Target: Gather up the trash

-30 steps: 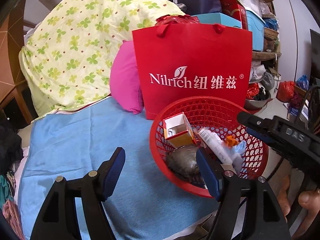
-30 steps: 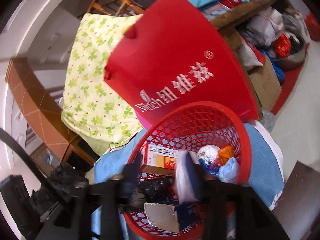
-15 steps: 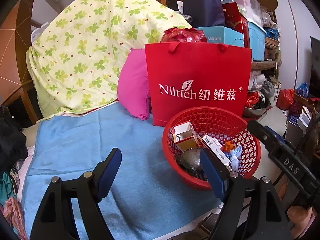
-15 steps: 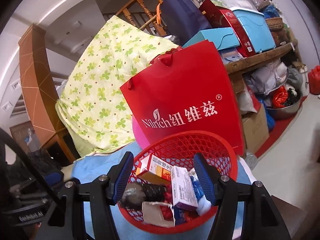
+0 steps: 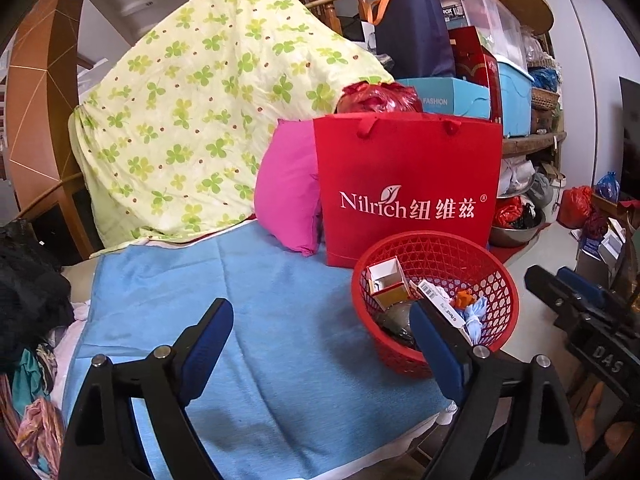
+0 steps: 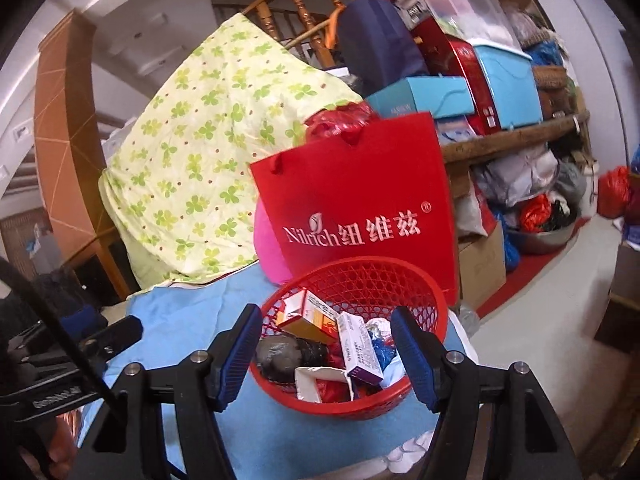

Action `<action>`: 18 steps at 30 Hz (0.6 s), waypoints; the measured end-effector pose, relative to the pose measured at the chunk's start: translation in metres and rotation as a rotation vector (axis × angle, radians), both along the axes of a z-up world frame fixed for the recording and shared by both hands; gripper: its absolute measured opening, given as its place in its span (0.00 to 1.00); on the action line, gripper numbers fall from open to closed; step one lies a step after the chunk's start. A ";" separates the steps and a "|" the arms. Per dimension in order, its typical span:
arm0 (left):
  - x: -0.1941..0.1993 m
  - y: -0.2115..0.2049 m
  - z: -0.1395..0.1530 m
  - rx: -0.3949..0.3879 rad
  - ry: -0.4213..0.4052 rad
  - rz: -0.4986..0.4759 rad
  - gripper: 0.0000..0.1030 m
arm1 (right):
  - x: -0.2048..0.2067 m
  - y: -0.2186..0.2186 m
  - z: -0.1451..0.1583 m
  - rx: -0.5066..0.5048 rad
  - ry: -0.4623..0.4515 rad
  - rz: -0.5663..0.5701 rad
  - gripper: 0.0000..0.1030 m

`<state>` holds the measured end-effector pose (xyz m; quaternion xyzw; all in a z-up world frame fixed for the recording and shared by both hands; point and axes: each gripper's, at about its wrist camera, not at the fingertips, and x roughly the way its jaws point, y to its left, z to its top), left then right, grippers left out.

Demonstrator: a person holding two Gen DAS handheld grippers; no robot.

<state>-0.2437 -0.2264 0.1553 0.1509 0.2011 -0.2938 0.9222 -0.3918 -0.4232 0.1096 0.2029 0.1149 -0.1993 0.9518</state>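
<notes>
Red mesh basket (image 5: 496, 276) of trash on blue cloth (image 5: 256, 304), before red paper bag (image 5: 408, 184). Left gripper (image 5: 320, 344) and right gripper (image 6: 326, 354): jaws just widened, spread apart, empty. Purple-and-white carton (image 6: 360, 350) fully visible only in right view.
</notes>
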 end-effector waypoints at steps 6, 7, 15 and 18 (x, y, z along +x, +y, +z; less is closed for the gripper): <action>-0.011 0.014 0.013 -0.006 -0.015 -0.001 0.88 | -0.017 0.020 0.031 -0.057 0.024 -0.002 0.73; -0.013 0.015 0.014 -0.007 -0.016 0.000 0.88 | -0.020 0.023 0.036 -0.067 0.023 -0.001 0.73; -0.028 0.030 0.028 -0.010 -0.050 0.037 0.97 | -0.040 0.046 0.058 -0.111 0.033 0.022 0.74; -0.032 0.035 0.033 -0.005 -0.060 0.049 0.97 | -0.045 0.051 0.064 -0.115 0.036 0.024 0.74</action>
